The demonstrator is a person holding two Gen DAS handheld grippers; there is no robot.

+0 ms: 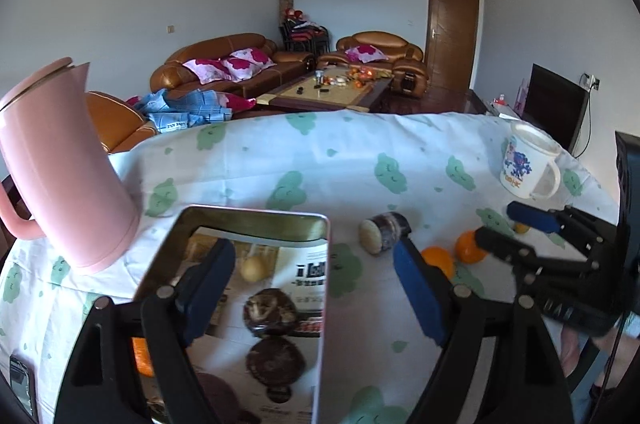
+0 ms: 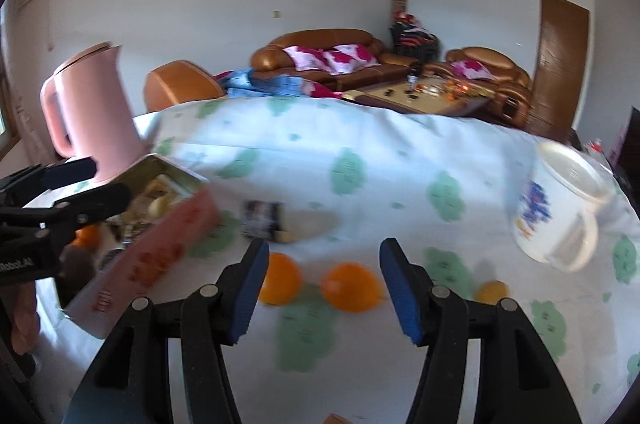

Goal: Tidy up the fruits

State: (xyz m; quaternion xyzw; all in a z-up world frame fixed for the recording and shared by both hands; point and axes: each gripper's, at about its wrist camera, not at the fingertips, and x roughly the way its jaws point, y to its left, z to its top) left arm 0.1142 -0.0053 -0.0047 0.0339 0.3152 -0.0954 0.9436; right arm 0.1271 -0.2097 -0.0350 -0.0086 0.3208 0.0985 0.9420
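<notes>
A pink metal tin (image 1: 325, 304) lies on the clouded tablecloth, holding a yellow fruit (image 1: 253, 267), dark round fruits (image 1: 270, 312) and an orange (image 1: 142, 356). My left gripper (image 1: 312, 264) is open, its left finger inside the tin and its right finger outside it. Two oranges (image 2: 280, 279) (image 2: 352, 287) and a small yellow fruit (image 2: 493, 291) lie on the cloth just ahead of my open, empty right gripper (image 2: 324, 276). A dark cut fruit (image 1: 384, 232) lies on its side beyond them. The right gripper (image 1: 500, 228) also shows in the left wrist view, over the oranges (image 1: 469, 247).
A pink kettle (image 1: 60, 168) stands at the far left behind the tin. A white printed mug (image 1: 528, 162) stands at the far right. A phone (image 1: 20, 384) lies at the left edge. Sofas and a coffee table are beyond the table.
</notes>
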